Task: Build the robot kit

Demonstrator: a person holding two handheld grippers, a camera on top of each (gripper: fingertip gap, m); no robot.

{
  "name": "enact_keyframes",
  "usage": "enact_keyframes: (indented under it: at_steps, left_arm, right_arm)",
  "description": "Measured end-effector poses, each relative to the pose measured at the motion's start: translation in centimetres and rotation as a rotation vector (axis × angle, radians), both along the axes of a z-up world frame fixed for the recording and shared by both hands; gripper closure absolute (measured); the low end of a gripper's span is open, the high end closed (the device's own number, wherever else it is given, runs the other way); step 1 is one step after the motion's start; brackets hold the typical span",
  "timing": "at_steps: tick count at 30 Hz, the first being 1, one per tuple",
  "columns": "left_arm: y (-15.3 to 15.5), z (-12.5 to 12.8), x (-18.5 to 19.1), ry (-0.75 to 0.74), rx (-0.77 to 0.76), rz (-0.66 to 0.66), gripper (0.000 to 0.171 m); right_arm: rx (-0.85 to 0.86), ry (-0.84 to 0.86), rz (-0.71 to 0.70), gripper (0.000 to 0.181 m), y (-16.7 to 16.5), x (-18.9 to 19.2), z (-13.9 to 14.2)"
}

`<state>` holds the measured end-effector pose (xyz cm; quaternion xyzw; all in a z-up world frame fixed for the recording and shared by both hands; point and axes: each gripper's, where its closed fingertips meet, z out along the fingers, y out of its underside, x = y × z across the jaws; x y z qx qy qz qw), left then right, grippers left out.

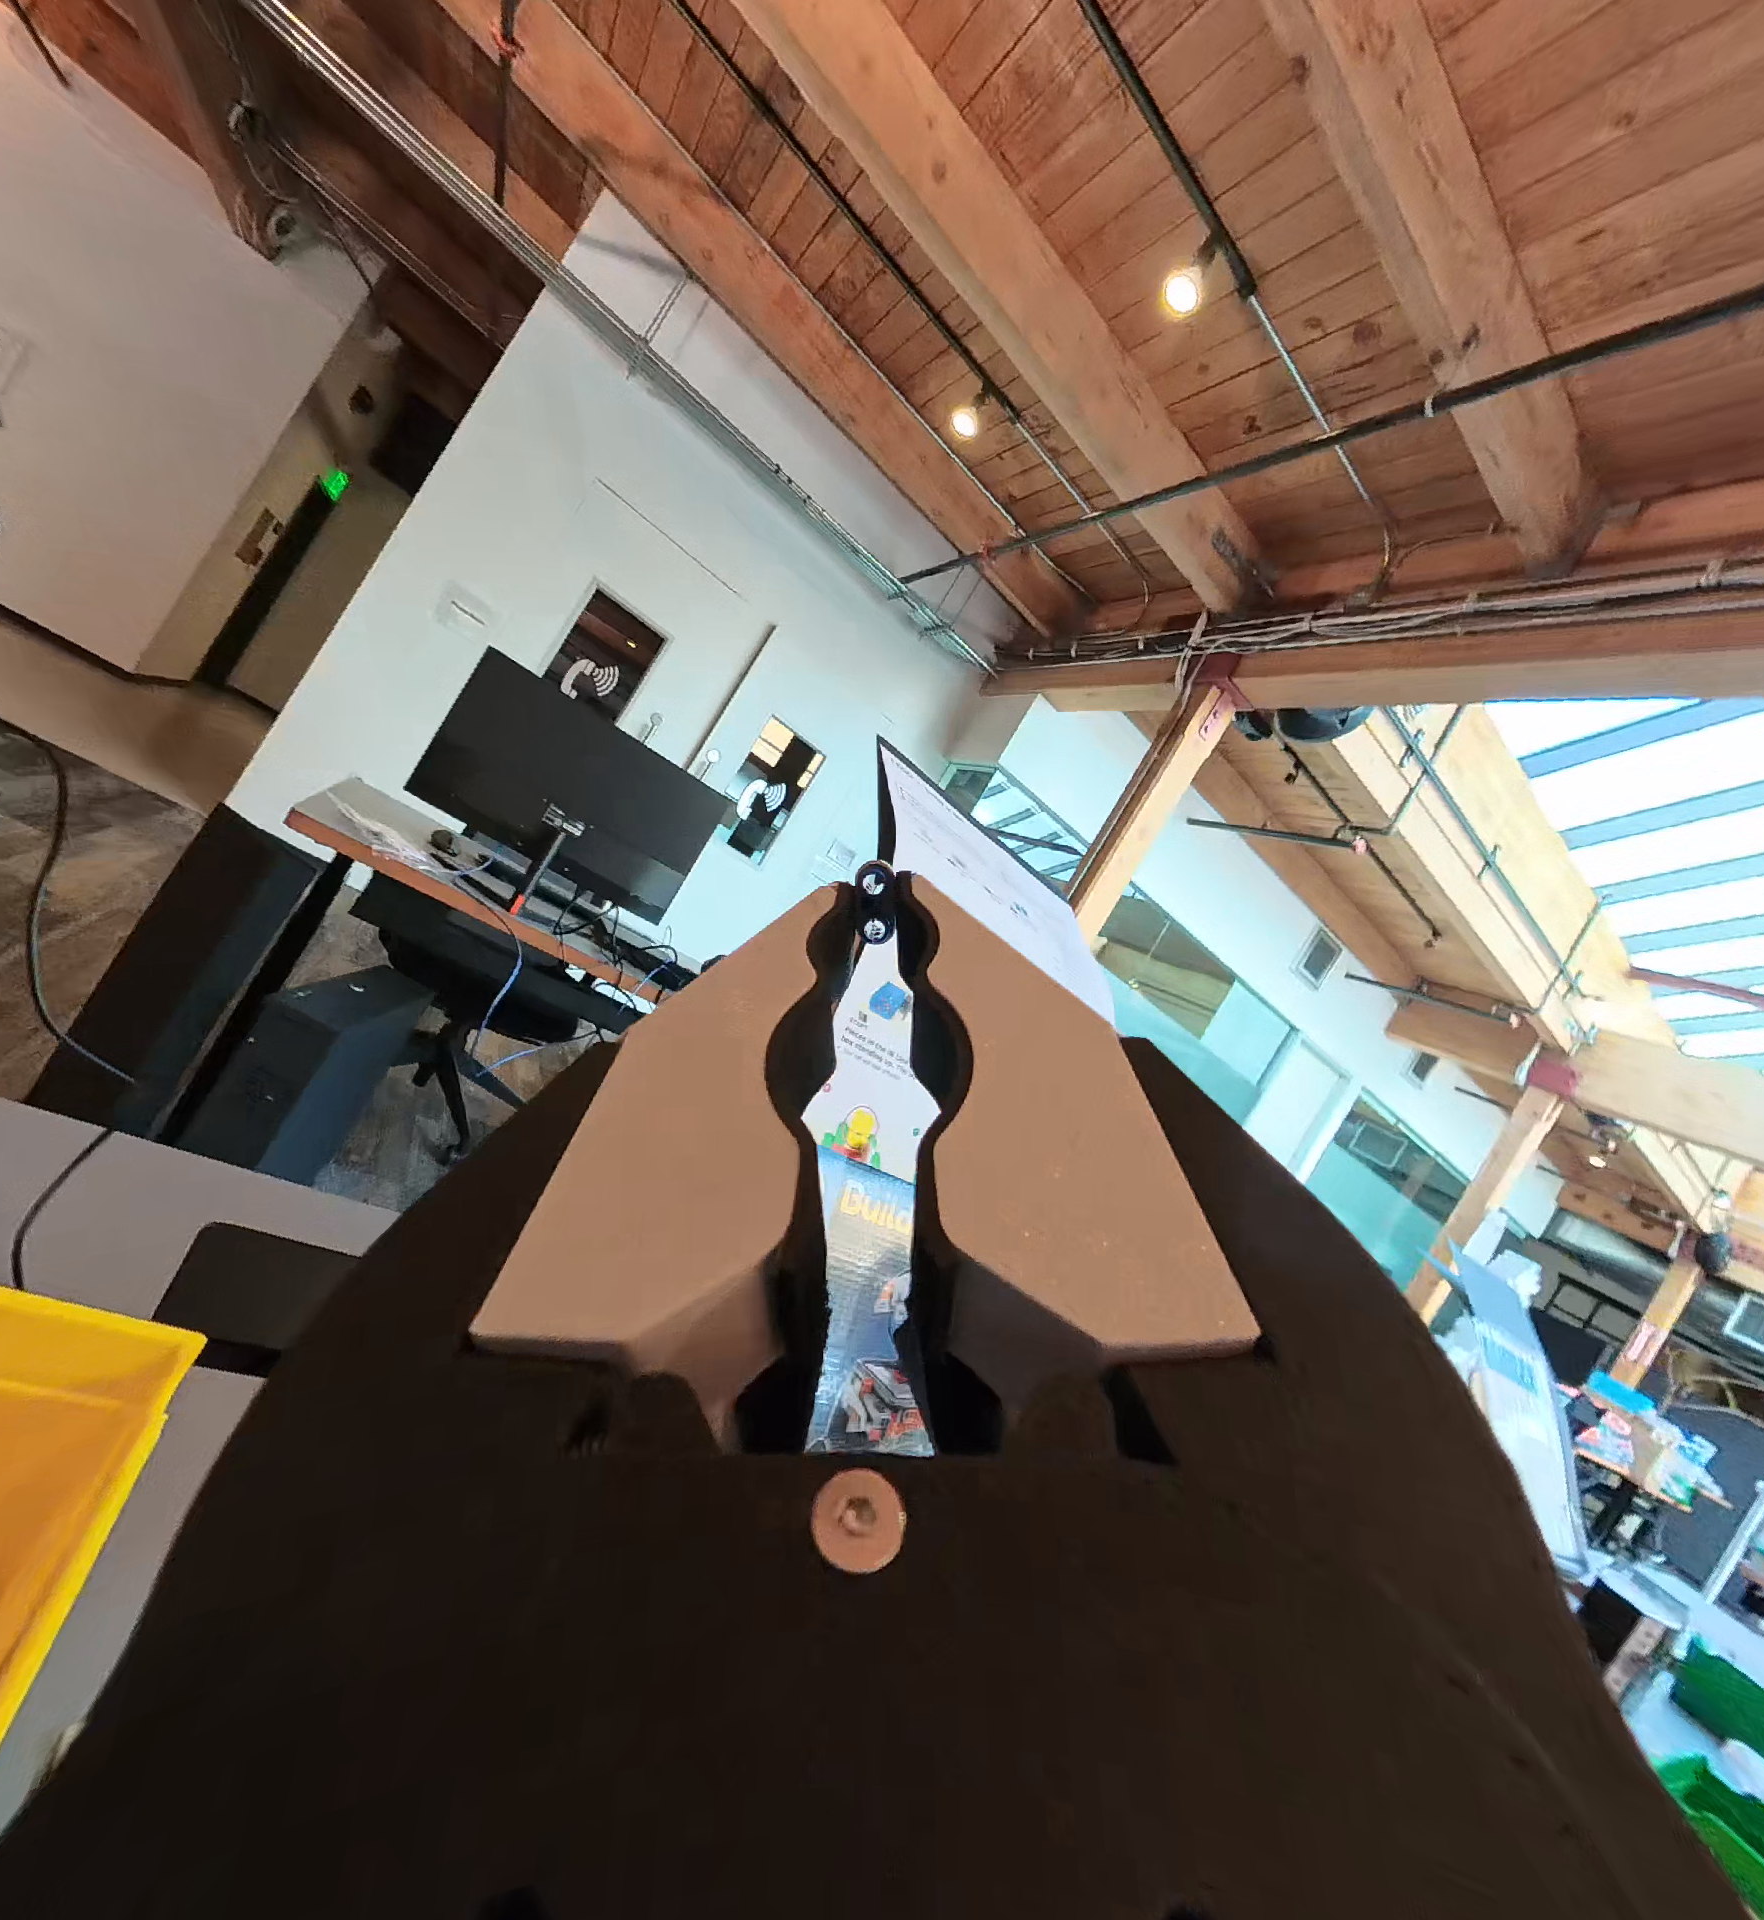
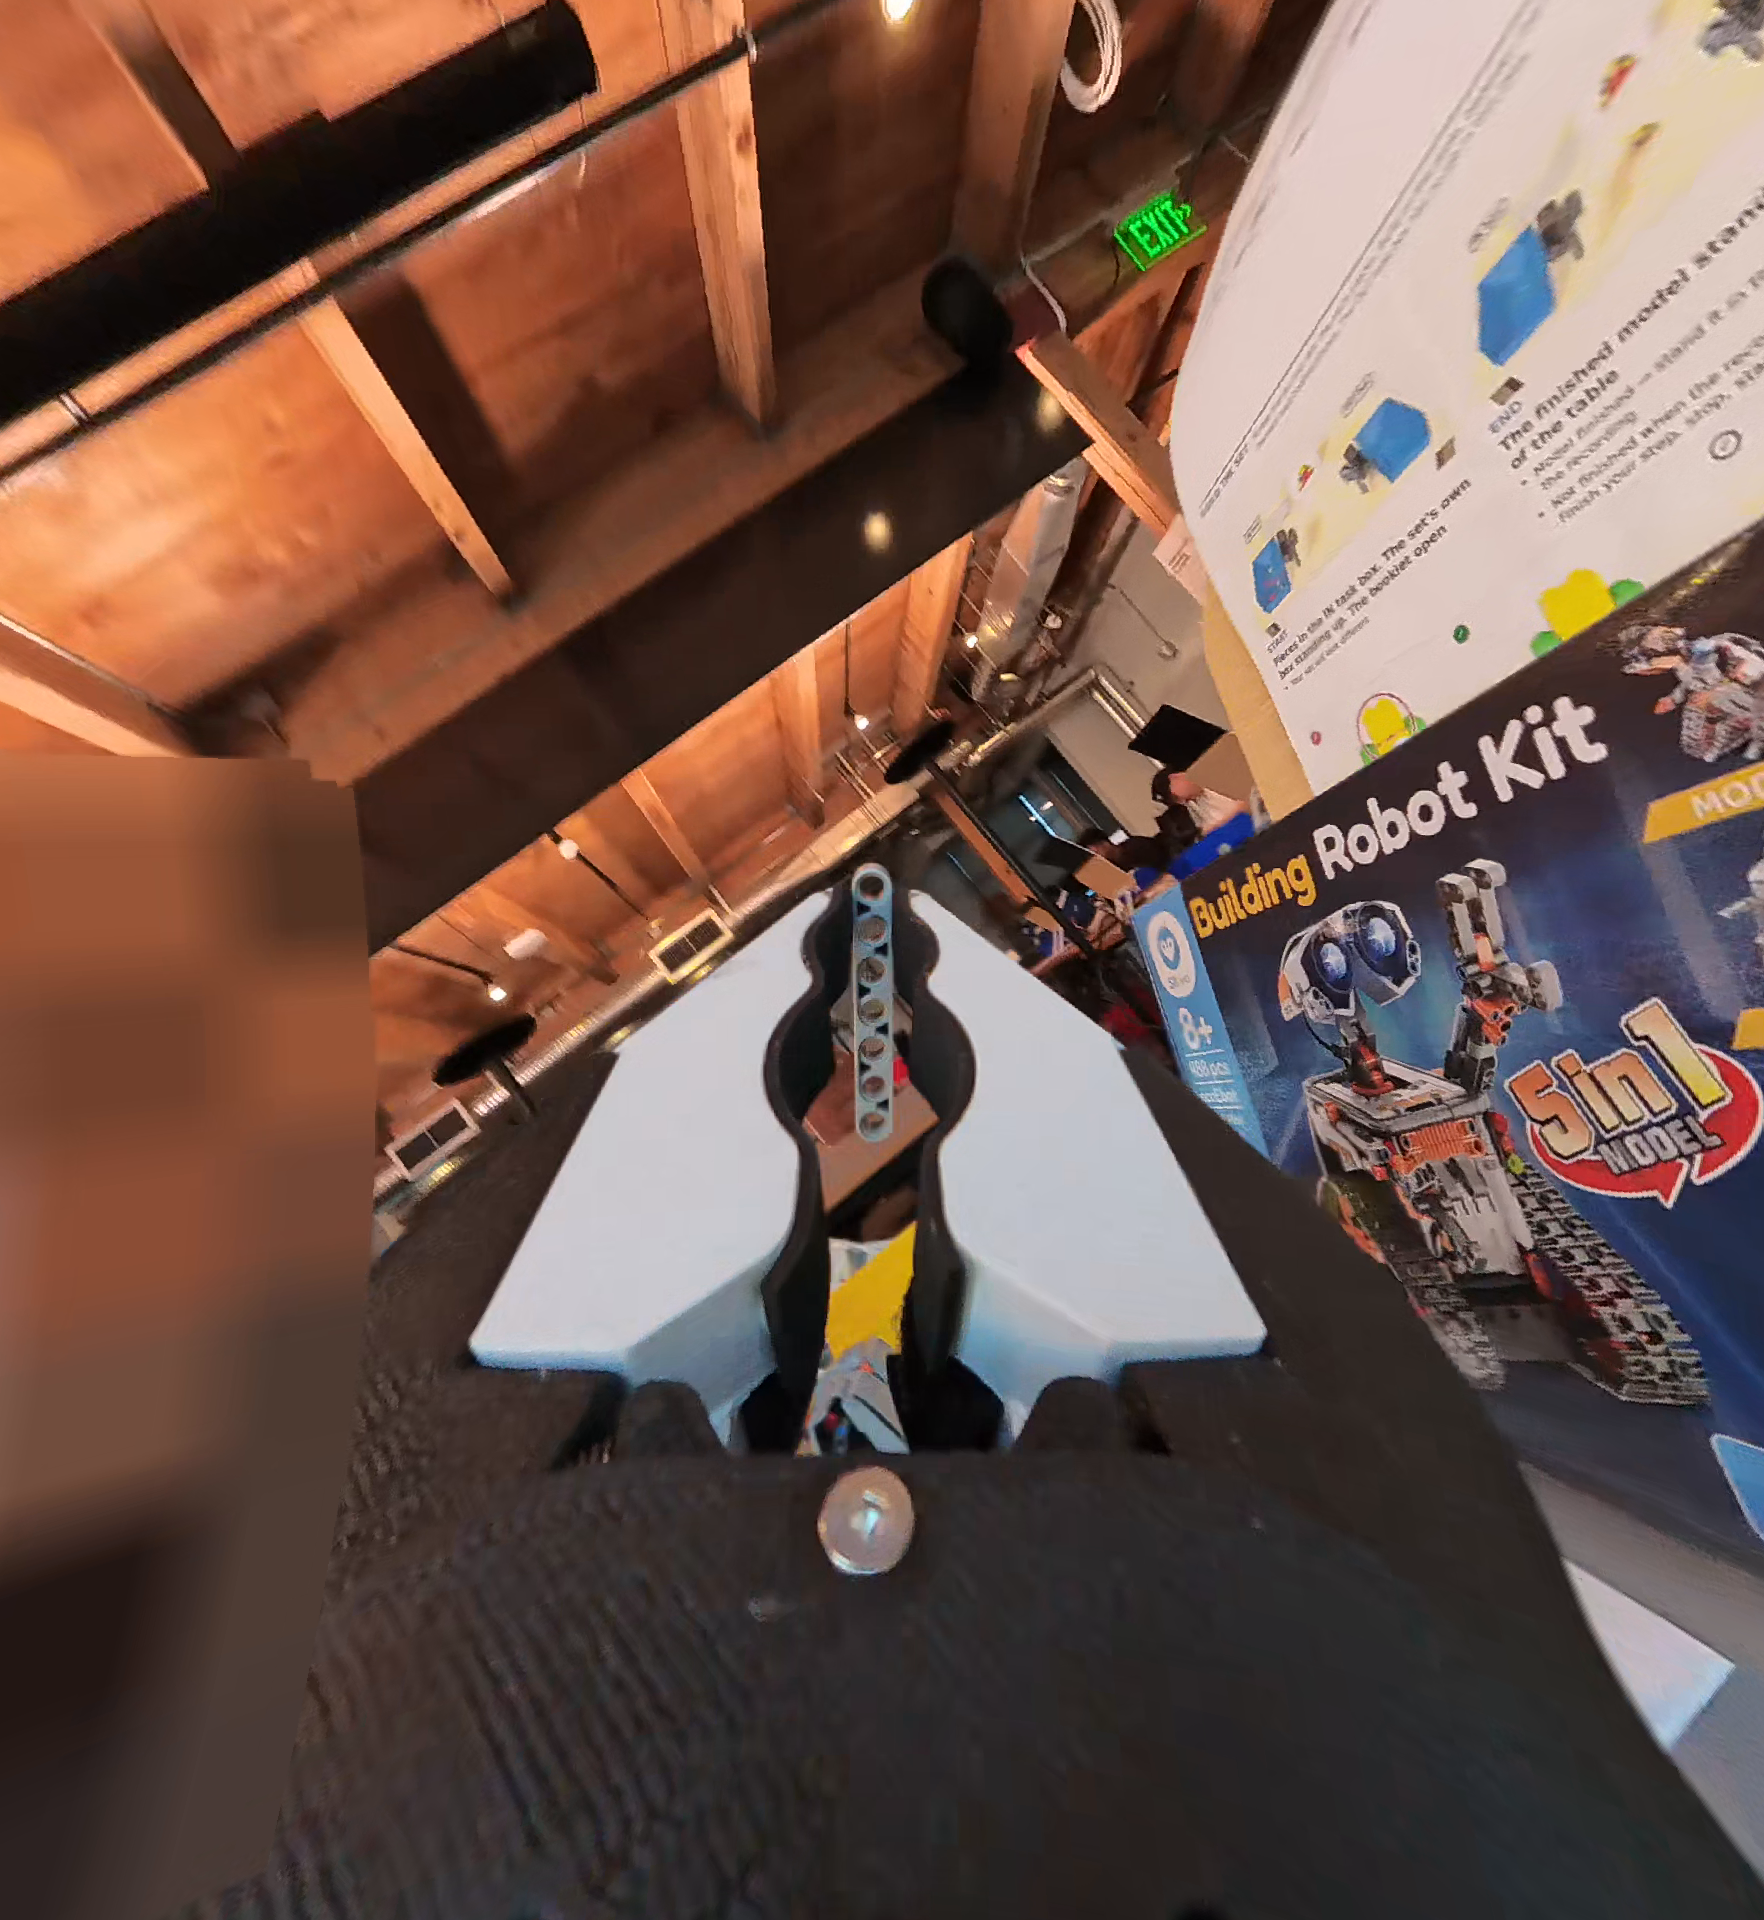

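At 12 o'clock, left gripper (image 1: 875, 906) tips pinch a small black two-hole connector (image 1: 872, 906). Right gripper (image 2: 875, 914) clamps a grey perforated beam (image 2: 873, 1003); kit box (image 2: 1543, 1091) at 3 o'clock.

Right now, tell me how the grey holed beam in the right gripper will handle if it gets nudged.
The beam looks like rigid plastic, so it probably won't flex. It seems thin and full of holes, so likely very light. The right gripper pinches it only near its top end, with the rest hanging free between the fingers, so a nudge could pivot it or slip it loose.
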<state>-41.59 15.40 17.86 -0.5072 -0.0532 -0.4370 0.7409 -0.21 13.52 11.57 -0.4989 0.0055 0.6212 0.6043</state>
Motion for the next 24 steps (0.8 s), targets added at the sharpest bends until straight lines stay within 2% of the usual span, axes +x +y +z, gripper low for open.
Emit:
enact_keyframes:
  at_steps: [3, 7, 10, 13, 17, 19, 21, 24]
  left_arm:
    - [0.1, -0.1, 0.6, 0.005, -0.002, -0.017, 0.166]
    - [0.2, -0.1, 2.2, 0.042, -0.006, -0.037, 0.166]
    - [0.3, -0.3, 3.4, 0.066, -0.014, -0.065, 0.166]
    - [0.5, -0.6, 4.9, 0.128, -0.037, -0.093, 0.166]
    - [1.4, -2.6, 8.2, 0.26, -0.135, -0.193, 0.166]
    - [1.7, -4.3, 10.6, 0.333, -0.196, -0.289, 0.166]
    - [1.9, -5.5, 12.4, 0.393, -0.228, -0.321, 0.166]
    - [1.7, -6.5, 14.2, 0.465, -0.244, -0.364, 0.166]
  right_arm:
    - [-0.017, 0.048, 0.016, 0.176, 0.2, 0.4, -0.2]
    - [-0.029, 0.025, 0.001, 0.177, 0.5, 0.3, -0.6]
    - [-0.023, -0.073, -0.029, 0.176, 0.6, -0.7, -1.0]
    - [-0.001, -0.239, -0.065, 0.177, 0.6, -2.7, -1.6]
    - [0.043, -0.421, -0.034, 0.176, 0.1, -6.7, -2.8]
    - [0.055, -0.437, 0.044, 0.176, -0.4, -9.0, -3.4]
    - [0.047, -0.435, 0.1, 0.176, -0.6, -10.6, -4.1]
    - [0.039, -0.434, 0.116, 0.176, -0.7, -11.2, -4.5]
